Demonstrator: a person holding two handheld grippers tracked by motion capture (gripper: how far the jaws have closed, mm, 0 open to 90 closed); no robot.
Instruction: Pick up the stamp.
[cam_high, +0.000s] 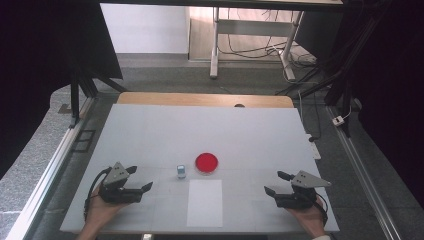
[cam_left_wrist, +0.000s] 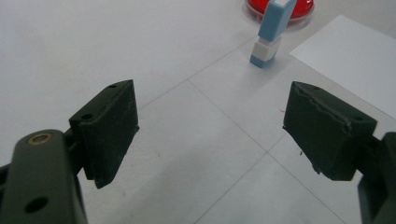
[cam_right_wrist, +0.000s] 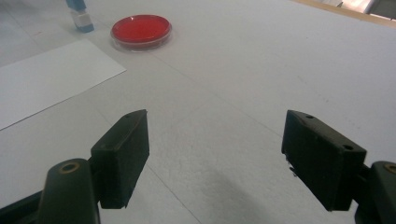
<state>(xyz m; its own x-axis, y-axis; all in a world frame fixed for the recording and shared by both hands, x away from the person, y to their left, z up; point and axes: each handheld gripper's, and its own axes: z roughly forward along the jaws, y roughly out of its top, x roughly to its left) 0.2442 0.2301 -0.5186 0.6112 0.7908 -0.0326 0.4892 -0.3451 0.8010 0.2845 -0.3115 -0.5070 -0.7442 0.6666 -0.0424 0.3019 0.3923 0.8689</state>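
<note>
desk (cam_high: 150, 130): flat pale-grey top, wood edge at far side | on it: round red-filled clear dish (cam_high: 206, 162) ctr | small blue-white block (cam_high: 181, 171) just left of dish, upright | white paper sheet (cam_high: 205, 202) near front, flat

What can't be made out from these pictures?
- Blue-and-white object: too small in the high view to tell what it is; in the right gripper view the top edge cuts it off.
- Red dish: in the left gripper view the top edge crops it and the blue-and-white object hides its middle.
- Contents of the red dish: unclear in the right gripper view.
</note>
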